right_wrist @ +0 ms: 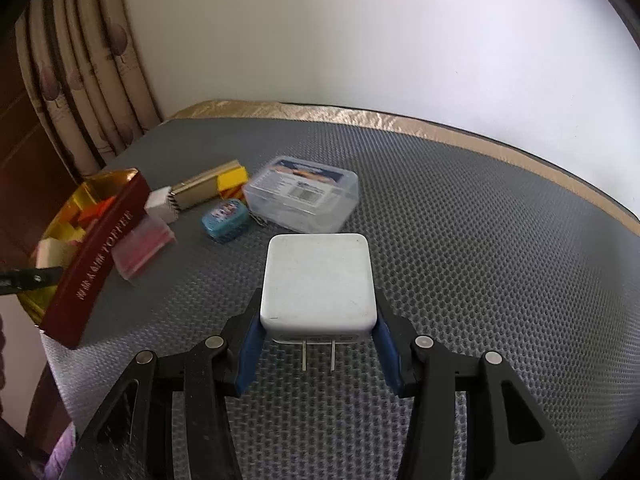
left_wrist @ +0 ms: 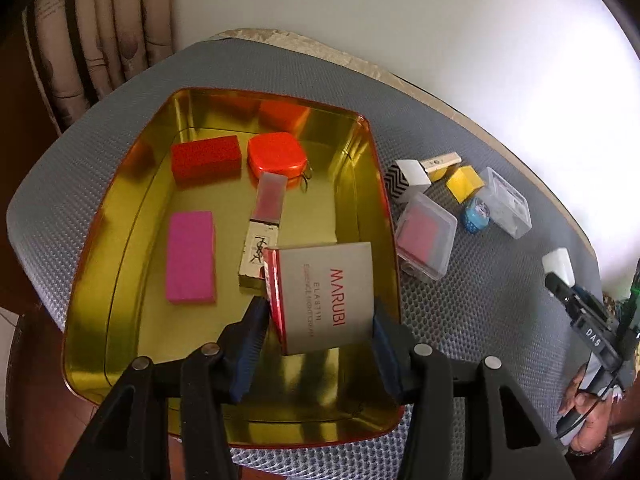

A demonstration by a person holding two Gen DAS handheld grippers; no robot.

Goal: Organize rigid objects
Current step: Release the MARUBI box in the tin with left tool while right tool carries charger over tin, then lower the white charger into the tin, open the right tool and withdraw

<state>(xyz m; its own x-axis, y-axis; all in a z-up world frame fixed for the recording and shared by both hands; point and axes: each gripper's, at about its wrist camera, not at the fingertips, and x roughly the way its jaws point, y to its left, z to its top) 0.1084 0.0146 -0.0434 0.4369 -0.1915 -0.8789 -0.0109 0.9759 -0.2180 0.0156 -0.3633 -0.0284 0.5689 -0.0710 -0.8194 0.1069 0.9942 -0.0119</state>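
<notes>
Left gripper [left_wrist: 318, 316]: clamped on grey MARUBI box [left_wrist: 326, 298], both pads against box sides, box tilted above near right part of gold tin [left_wrist: 360, 208]. Inside tin: dark red block [left_wrist: 206, 157] and orange case [left_wrist: 276, 154] near far wall, pink block [left_wrist: 191, 257] toward left wall, lipstick tube [left_wrist: 262, 232] in middle, just beside held box. Bare floor along near wall and left of pink block.

Right gripper [right_wrist: 318, 334]: clamped on white charger [right_wrist: 318, 280], prongs pointing back between fingers.

On grey mat [right_wrist: 460, 248], right of tin rim: clear pink case [left_wrist: 426, 240] nearest rim, zigzag box [left_wrist: 406, 176], yellow block [left_wrist: 464, 182], blue tin [left_wrist: 476, 214], clear plastic box [left_wrist: 506, 202], clustered close together. Wide bare mat right of cluster, out to table edge [right_wrist: 520, 150].
</notes>
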